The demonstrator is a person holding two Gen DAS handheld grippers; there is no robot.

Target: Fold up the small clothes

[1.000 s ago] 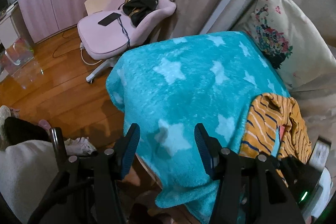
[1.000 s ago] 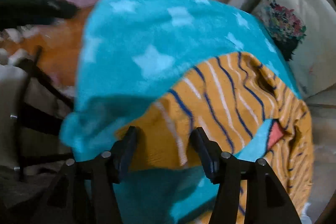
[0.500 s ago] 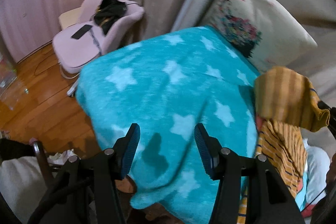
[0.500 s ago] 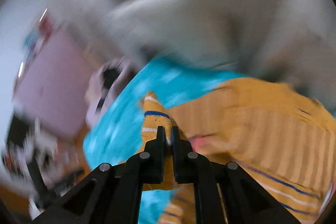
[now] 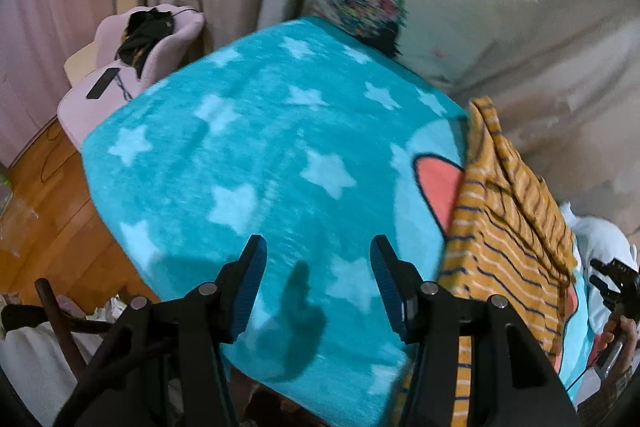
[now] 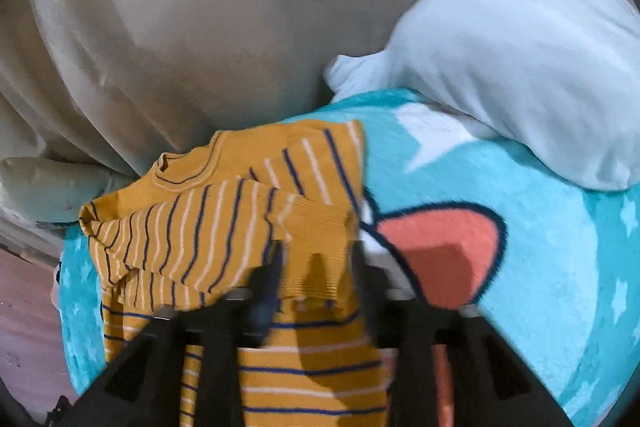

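A mustard-yellow striped shirt lies at the right edge of the teal star blanket. My left gripper hovers open over bare blanket left of the shirt, with nothing between its fingers. In the right wrist view the shirt has a sleeve folded across its body. The ribbed cuff lies between the blurred fingers of my right gripper, whose jaws are opening and stand apart from the cloth. The blanket's pink cartoon ear shows beside the shirt.
A pale blue plush cushion rests on the blanket's far right. A floral pillow leans behind the bed, with beige bedding beyond it. A pink chair holding a black garment stands left on the wood floor.
My right gripper shut on the shirt's sleeve, swung it over the shirt's body, and now has its jaws apart. My left gripper slid right across the blanket and stayed open.
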